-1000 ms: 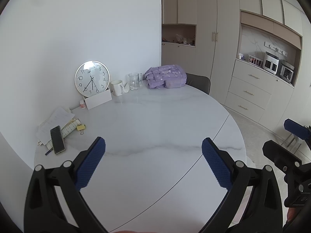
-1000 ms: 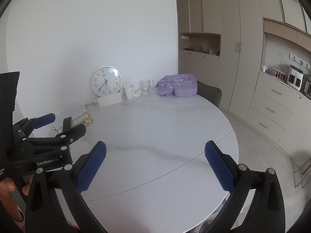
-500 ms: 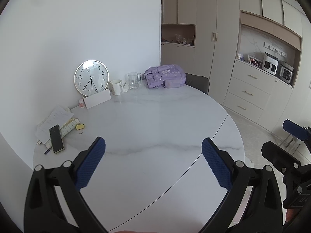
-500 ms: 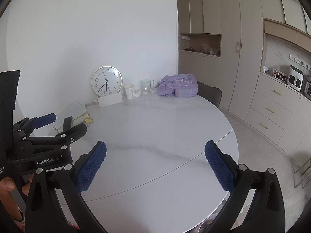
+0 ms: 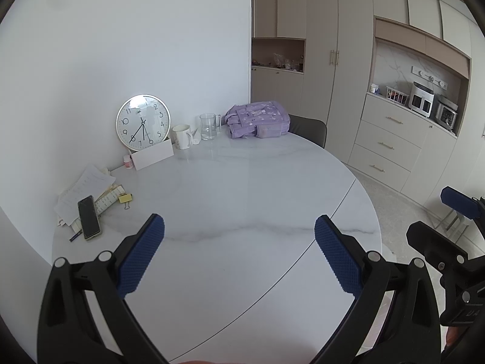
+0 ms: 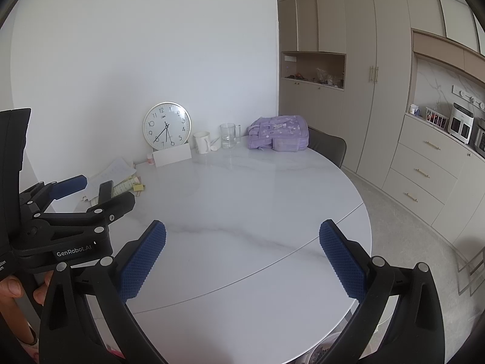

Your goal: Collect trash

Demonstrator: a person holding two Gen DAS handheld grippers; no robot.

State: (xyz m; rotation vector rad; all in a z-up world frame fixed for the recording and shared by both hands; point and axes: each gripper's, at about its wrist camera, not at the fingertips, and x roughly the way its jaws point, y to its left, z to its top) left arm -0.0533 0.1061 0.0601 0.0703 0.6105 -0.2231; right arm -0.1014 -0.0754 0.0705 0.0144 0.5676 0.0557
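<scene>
A small crumpled white scrap [image 5: 196,140] lies between the mug and the glass at the far side of the round white marble table [image 5: 242,188]; the right wrist view shows the scrap [image 6: 214,147] too. A loose pile of papers [image 5: 85,191] sits at the table's left edge. My left gripper [image 5: 239,242] hovers open over the near part of the table, with nothing between its blue pads. My right gripper [image 6: 242,251] is open and empty too, held level to the right of the left one. Each gripper appears at the edge of the other's view.
Against the wall stand a clock [image 5: 143,121], a white card [image 5: 153,154], a mug [image 5: 181,136], a glass mug [image 5: 209,126] and a purple bag [image 5: 257,119]. A phone [image 5: 88,217] and a yellow clip [image 5: 125,198] rest by the papers. A chair [image 5: 309,129] and cabinets [image 5: 391,145] stand beyond.
</scene>
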